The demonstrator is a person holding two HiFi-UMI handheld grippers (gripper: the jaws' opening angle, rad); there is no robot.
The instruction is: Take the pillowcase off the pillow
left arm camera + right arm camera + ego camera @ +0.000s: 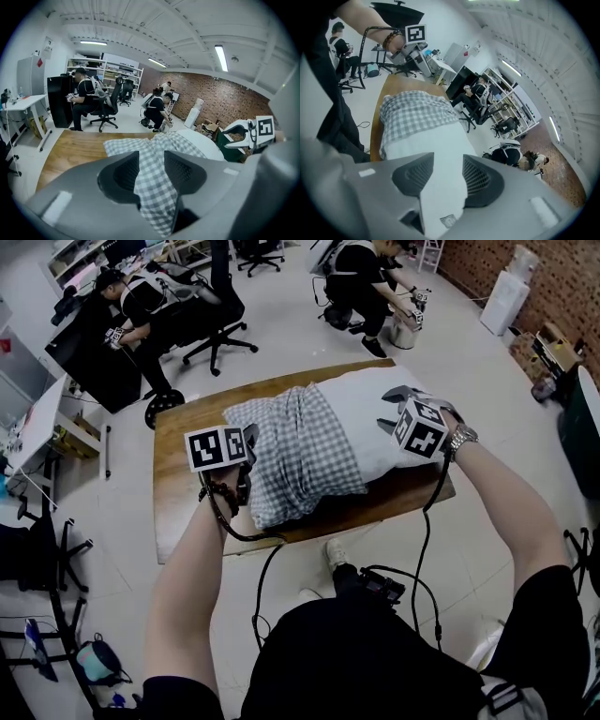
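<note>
Your left gripper [151, 161] gaping loose around checked pillowcase [300, 456], right gripper [447, 168] gaping astride white pillow [366, 404], wooden table [178, 502] bearing them, person [361, 282] crouching beyond, brick wall [562, 277] behind

Bright ceiling strip lights [220, 56], soft shadows, fisheye-warped dark corners, sharp focus

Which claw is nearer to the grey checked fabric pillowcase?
Left. The left claw has the grey checked pillowcase between its jaws; the right claw is at the bare white pillow, past the fabric.
</note>
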